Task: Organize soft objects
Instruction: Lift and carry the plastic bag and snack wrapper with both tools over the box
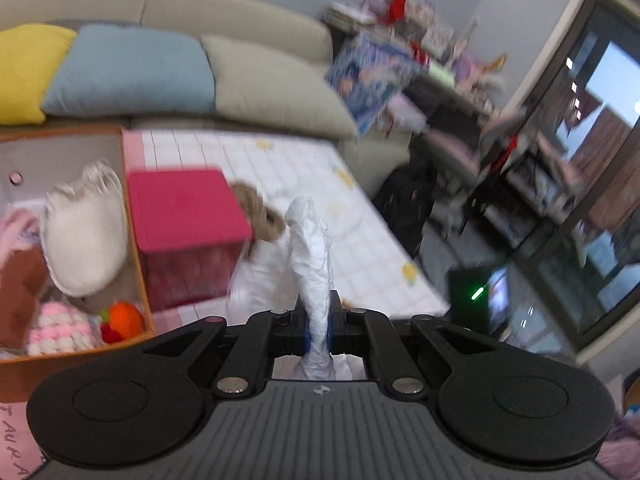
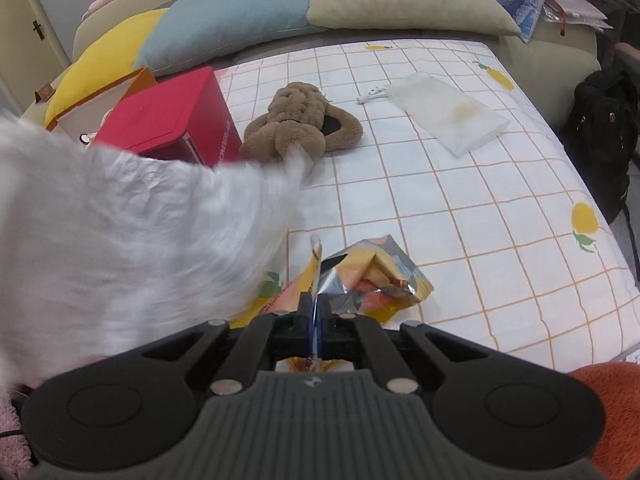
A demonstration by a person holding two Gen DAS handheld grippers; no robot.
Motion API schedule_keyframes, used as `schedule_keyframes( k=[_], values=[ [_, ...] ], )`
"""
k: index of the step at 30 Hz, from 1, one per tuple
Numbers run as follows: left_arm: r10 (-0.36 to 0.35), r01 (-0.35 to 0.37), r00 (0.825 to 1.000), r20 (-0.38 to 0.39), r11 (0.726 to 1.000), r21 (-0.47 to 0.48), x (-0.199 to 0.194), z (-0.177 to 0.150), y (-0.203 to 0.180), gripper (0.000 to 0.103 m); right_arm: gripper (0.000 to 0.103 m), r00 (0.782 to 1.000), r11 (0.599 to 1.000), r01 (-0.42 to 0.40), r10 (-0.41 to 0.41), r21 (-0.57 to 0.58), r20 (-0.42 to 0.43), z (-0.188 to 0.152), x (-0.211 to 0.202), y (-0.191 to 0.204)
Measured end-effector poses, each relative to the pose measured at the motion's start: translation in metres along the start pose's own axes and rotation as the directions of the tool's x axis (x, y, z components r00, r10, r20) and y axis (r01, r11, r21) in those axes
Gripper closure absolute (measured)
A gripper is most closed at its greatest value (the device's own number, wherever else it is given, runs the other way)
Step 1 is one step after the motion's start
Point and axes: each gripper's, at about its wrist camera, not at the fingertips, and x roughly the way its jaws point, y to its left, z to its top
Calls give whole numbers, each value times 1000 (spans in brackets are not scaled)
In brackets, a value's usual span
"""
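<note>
Between the closed jaws of the left gripper a crumpled white cloth stands pinched, raised above the checked bedsheet. Beside it, the right gripper is clamped on a yellow foil wrapper. Farther off, a brown plush toy lies touching a red box, near an orange-edged bin of soft toys.

Lighting is soft, even and indoor; shadows are faint. The left wrist view shows motion blur, strongest right of the pink box. In the right wrist view, the white fabric smears. Fisheye bending darkens corners.
</note>
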Motion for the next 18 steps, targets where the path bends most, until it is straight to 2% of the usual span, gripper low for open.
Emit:
schedule_keyframes(
  k=[2, 5, 8, 11, 15, 17, 18],
  values=[
    [-4, 4, 999, 36, 1000, -9, -11, 9, 2, 96, 103, 1000, 1000, 4, -4, -8, -7, 0, 1, 2],
    [-14, 14, 999, 36, 1000, -12, -5, 14, 6, 96, 103, 1000, 1000, 6, -6, -25, -16, 0, 3, 5],
    [-5, 4, 1000, -30, 1000, -17, 27, 8, 11, 96, 103, 999, 1000, 14, -15, -23, -30, 0, 6, 5],
    [42, -37, 993, -114, 998, 44, 65, -4, 13, 96, 103, 999, 1000, 11, -12, -6, -33, 0, 6, 2],
    [125, -99, 953, -276, 990, 105, 114, -30, 20, 96, 103, 999, 1000, 11, -10, 10, -48, -1, 7, -1],
    [144, -105, 935, -323, 985, 135, 129, -42, 23, 95, 103, 998, 1000, 17, -16, 8, -61, -2, 10, 0],
    [155, -111, 928, -340, 983, 146, 134, -47, 24, 91, 102, 998, 1000, 18, -18, 7, -63, -2, 10, 0]
  ],
)
